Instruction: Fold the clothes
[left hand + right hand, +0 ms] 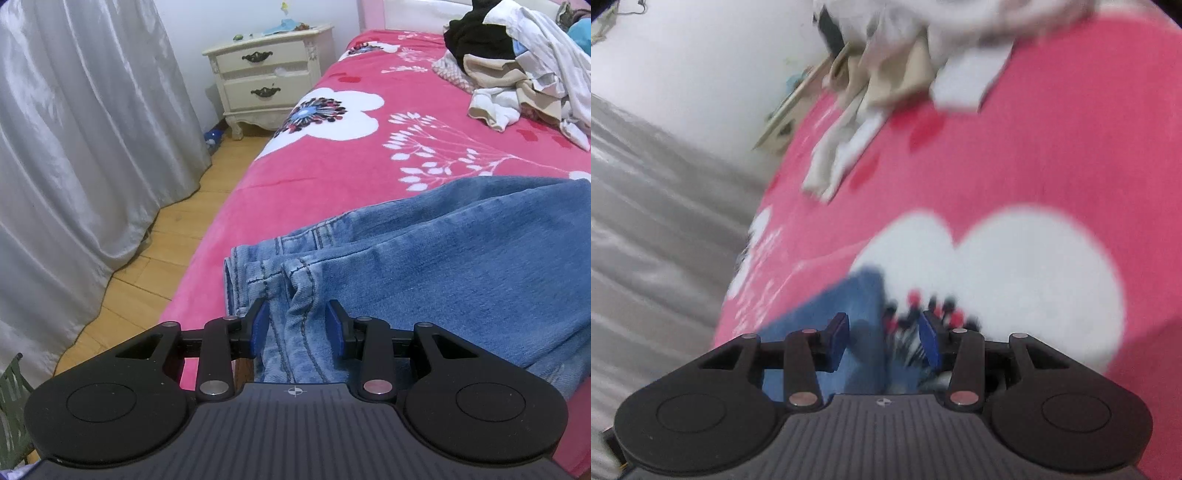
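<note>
Two grippers sit low over the near edge of the bed (332, 155). Our left gripper (298, 326) has its jaws spread, with the bunched waistband of the jeans (443, 258) lying between the blue pads but not pinched. Our right gripper (882, 338) is likewise parted, straddling the edge of a blue denim panel (857, 295) in a motion-blurred view, gripping nothing we can make out. The jeans lie on the pink blanket near us, seemingly doubled over, though we cannot tell how many folds they carry. This would fit both lining up a grasp for a fold and letting go after one. Farther back a heap of unfolded clothes (517, 62) waits near the headboard, with a nightstand (269, 74) beyond
</note>
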The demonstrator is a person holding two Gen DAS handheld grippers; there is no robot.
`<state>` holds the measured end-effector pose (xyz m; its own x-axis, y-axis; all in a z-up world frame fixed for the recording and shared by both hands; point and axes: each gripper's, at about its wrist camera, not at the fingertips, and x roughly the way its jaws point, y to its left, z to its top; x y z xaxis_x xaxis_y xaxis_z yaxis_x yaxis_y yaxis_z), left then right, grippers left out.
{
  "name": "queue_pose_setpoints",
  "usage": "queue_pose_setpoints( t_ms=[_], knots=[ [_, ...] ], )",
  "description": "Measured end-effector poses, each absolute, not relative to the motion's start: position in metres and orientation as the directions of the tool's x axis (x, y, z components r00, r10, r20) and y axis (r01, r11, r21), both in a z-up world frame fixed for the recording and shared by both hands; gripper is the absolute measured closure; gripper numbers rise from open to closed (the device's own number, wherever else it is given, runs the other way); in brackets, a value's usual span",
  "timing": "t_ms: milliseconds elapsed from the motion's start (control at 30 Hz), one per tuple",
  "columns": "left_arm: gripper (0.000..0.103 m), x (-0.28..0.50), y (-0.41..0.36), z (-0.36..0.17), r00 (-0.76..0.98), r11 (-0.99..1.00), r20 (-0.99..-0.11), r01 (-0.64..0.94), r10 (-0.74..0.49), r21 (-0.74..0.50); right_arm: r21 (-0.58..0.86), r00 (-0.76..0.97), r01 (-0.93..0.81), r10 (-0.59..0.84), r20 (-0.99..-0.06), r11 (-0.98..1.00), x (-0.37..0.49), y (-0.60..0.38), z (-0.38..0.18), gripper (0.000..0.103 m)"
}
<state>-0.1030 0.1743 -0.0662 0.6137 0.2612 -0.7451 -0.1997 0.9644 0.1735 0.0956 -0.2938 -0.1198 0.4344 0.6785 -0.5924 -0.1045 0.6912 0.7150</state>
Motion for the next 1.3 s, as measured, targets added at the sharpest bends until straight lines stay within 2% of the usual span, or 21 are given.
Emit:
queue_pose_setpoints(
  t_ms=[67,167,367,567,800,1067,1300],
  knots=[
    [0.068,-0.102,0.174,-0.066,0.613,0.965,-0.746,-0.201,0.259,0.17,0.75,0.403,-0.116,0.721,-0.564,0.651,0.095,-0.298,-0.124,0.057],
    [0.068,-0.102,0.174,-0.067,0.614,0.964,-0.745,-0.2,0.261,0.172,0.801,0.265,-0.131,0.799,-0.539,0.584,0.089,-0.294,-0.125,0.057],
    [0.068,-0.103,0.174,-0.067,0.616,0.964,-0.742,-0.201,0.264,0.176,0.782,0.226,-0.177,0.798,-0.559,0.598,0.099,-0.271,-0.127,0.057],
    [0.068,-0.103,0.172,-0.067,0.618,0.963,-0.739,-0.2,0.268,0.182,0.73,0.225,-0.214,0.76,-0.61,0.649,0.1,-0.259,-0.117,0.082],
    [0.067,-0.095,0.161,-0.064,0.624,0.966,-0.737,-0.191,0.258,0.176,0.674,0.314,-0.25,0.717,-0.622,0.695,0.092,-0.287,-0.08,0.088],
    [0.067,-0.053,0.109,-0.063,0.681,0.99,-0.719,-0.071,0.139,0.125,0.604,0.414,-0.283,0.663,-0.623,0.745,0.083,-0.319,-0.038,0.09],
    [0.067,-0.006,0.018,-0.079,0.735,0.982,-0.674,0.171,-0.069,0.086,0.491,0.562,-0.143,0.478,-0.675,0.86,0.074,-0.426,-0.018,0.09]
  ],
)
